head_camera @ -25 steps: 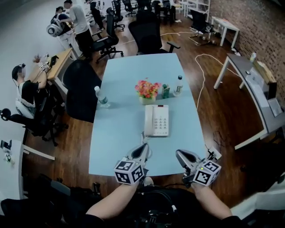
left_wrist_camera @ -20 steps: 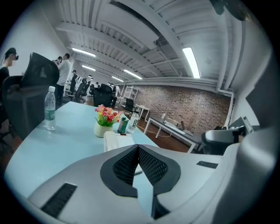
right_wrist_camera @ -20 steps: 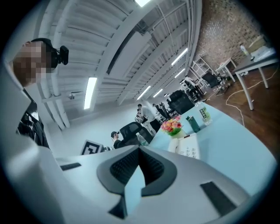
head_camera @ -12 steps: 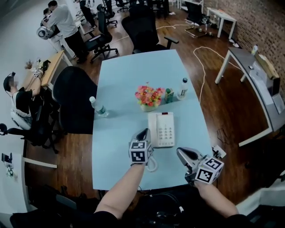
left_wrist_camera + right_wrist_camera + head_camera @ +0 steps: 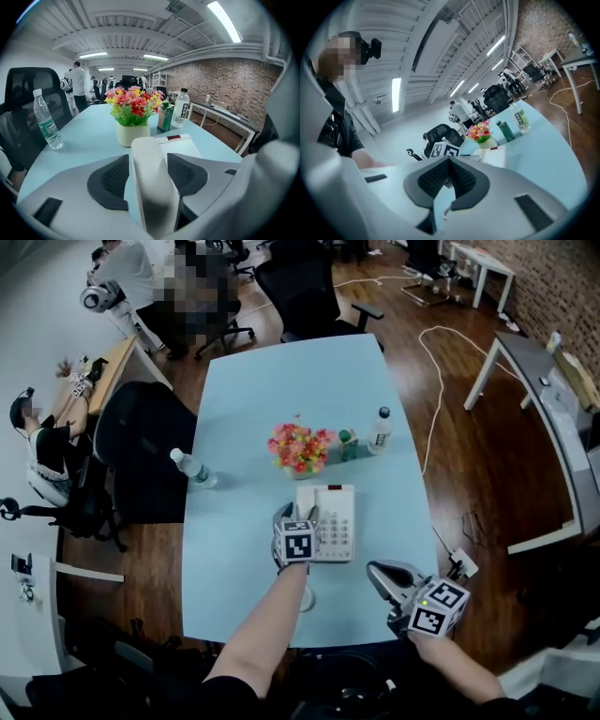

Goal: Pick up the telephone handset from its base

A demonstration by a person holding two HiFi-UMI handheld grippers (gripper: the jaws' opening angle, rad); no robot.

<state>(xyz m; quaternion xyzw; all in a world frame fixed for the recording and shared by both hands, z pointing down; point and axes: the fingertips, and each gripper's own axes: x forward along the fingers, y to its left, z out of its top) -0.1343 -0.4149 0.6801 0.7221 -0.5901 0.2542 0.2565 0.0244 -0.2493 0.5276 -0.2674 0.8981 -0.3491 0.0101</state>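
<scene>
A white telephone base (image 5: 336, 521) lies on the light blue table (image 5: 281, 399), just in front of a flower pot. Its handset (image 5: 152, 187) rests along the base's left side, mostly hidden under my left gripper (image 5: 294, 514) in the head view. In the left gripper view the base (image 5: 180, 145) shows beyond the handset. The left gripper (image 5: 147, 161) points down at the handset, and its jaws are opening, one on each side of it. My right gripper (image 5: 380, 570) hovers over the table's near right edge, apart from the phone, its tips (image 5: 449, 161) together with nothing between them.
A pot of flowers (image 5: 298, 448), a green carton (image 5: 348, 444) and a bottle (image 5: 379, 429) stand behind the phone. Another bottle (image 5: 191, 470) is at the left edge. The coiled cord (image 5: 307, 598) trails toward the near edge. Black chairs (image 5: 141, 451) flank the table.
My left gripper has moved forward and down from the table's near edge onto the phone's left side. The right gripper has shifted only a little.
</scene>
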